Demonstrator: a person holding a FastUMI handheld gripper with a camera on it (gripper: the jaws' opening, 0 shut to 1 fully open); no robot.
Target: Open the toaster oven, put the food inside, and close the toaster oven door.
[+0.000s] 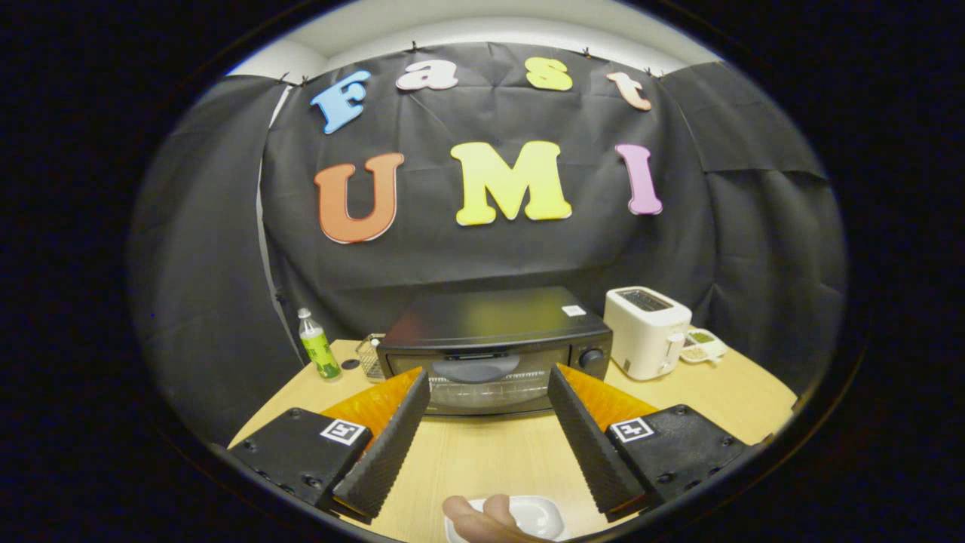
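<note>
**Oven door shut, fingers spread and empty**

Nearest me, low between the fingers, a white dish sits on the wooden table with a hand resting on its near rim; I can't make out what food it carries. My gripper has its fingers spread wide with nothing between them, aimed over bare tabletop.

Just beyond the fingertips stands the toaster oven, door closed, its handle running across the top of the glass. I judge the door stiff and hinged low, so I'd hook that handle from above and pull down and toward me. The glass looks slick and is no place to grip.

There's open table ahead of the oven for the door to swing. The sides are tighter: a white toaster just beside it on one flank, a wire basket and green bottle on the other.
</note>
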